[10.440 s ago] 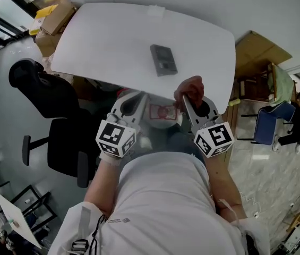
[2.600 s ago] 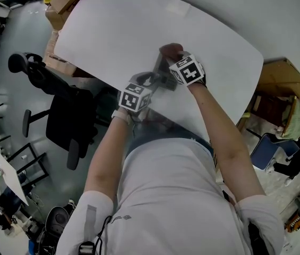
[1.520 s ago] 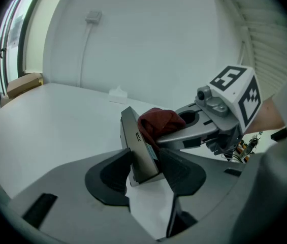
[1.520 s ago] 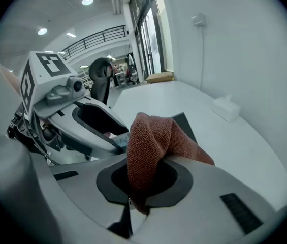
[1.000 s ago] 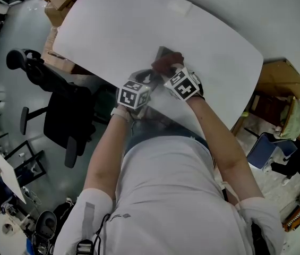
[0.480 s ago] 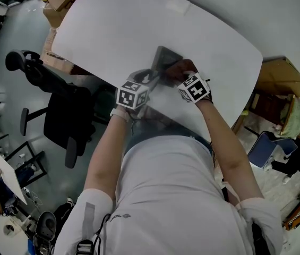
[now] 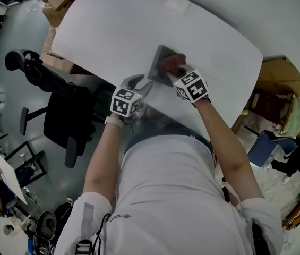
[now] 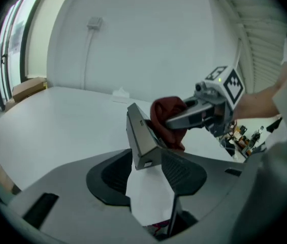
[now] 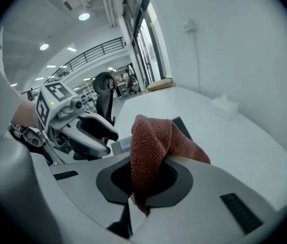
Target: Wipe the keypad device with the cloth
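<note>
Left gripper [image 8: 151, 178]: jaws apart, just been opening, a corner of the keypad device [image 8: 142, 139] sitting at their tips.
Right gripper [image 9: 146, 181]: clamping the red cloth [image 9: 156, 136], holding it against the device's face.
Device: tilting up on the white table [image 7: 112, 31].

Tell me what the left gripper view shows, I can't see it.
The right gripper holds a red-brown cloth against a grey keypad device tilted on a white table. In front, the left gripper is open, its jaws having just opened wider, with the device's near end between their tips, ungripped.
</note>
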The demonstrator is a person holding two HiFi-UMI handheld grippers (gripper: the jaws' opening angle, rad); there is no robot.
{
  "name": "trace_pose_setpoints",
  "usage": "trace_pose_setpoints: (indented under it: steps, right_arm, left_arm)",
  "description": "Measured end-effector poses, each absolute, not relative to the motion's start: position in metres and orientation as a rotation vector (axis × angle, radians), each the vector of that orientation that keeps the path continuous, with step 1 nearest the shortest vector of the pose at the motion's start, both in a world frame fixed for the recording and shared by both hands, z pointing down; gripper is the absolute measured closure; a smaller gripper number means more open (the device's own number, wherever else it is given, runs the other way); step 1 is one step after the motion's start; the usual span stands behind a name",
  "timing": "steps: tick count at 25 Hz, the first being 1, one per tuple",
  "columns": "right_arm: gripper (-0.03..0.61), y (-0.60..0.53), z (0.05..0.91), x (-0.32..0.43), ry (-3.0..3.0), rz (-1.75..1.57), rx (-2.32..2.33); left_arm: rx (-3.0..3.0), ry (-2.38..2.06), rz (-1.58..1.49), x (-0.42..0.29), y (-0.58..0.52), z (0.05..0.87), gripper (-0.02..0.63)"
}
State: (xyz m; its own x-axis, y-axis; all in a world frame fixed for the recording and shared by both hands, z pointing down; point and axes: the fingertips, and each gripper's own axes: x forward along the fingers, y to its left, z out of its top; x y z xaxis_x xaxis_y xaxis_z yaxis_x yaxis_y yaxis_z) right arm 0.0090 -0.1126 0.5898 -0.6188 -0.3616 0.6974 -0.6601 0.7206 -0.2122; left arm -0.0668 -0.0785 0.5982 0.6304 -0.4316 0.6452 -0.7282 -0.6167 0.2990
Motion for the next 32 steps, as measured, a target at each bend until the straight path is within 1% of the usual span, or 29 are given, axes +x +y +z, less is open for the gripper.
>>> trace_pose_setpoints:
  steps: [2,4,6,7,10,21,25,29,32]
  right_arm:
    - [0.538,-0.115,0.586,-0.01,-2.286,0.536,0.726]
    - [0.538,-0.115,0.588,-0.019,-2.258,0.484,0.7]
    - [0.538,-0.114,0.591,-0.02,-2.228,0.482,0.69]
    - [0.538,-0.114,0.592,-0.019,-2.219,0.486,0.69]
    - [0.538,-0.114,0.594,-0.017,-2.197,0.463,0.665]
    - [0.538,-0.075,0.591,-0.044,-2.227,0.423,0.495]
    - [0.538,-0.071,0.594,-0.042,-2.258,0.481,0.512]
    - [0.538,-0.084,0.582,-0.041,-2.291,0.443,0.563]
    - [0.538,-0.081,0.59,-0.044,-2.27,0.459,0.525]
  left_arm:
    - [2.327,-0.907,0.802,-0.068,-0.075,0.608,0.439]
    - [2.342,-0.909,0.852,-0.067,-0.075,0.614,0.491]
    - [2.354,-0.904,0.838,-0.062,-0.077,0.614,0.524]
    - [2.353,-0.904,0.825,-0.061,-0.078,0.612,0.529]
    - [2.342,-0.899,0.818,-0.058,-0.077,0.609,0.529]
    - [2.341,-0.911,0.824,-0.059,-0.08,0.608,0.532]
    - [2.338,-0.896,0.795,-0.061,-0.08,0.609,0.532]
    - [2.333,-0.9,0.786,-0.062,-0.081,0.605,0.54]
    - [2.328,-0.909,0.786,-0.063,-0.081,0.605,0.54]
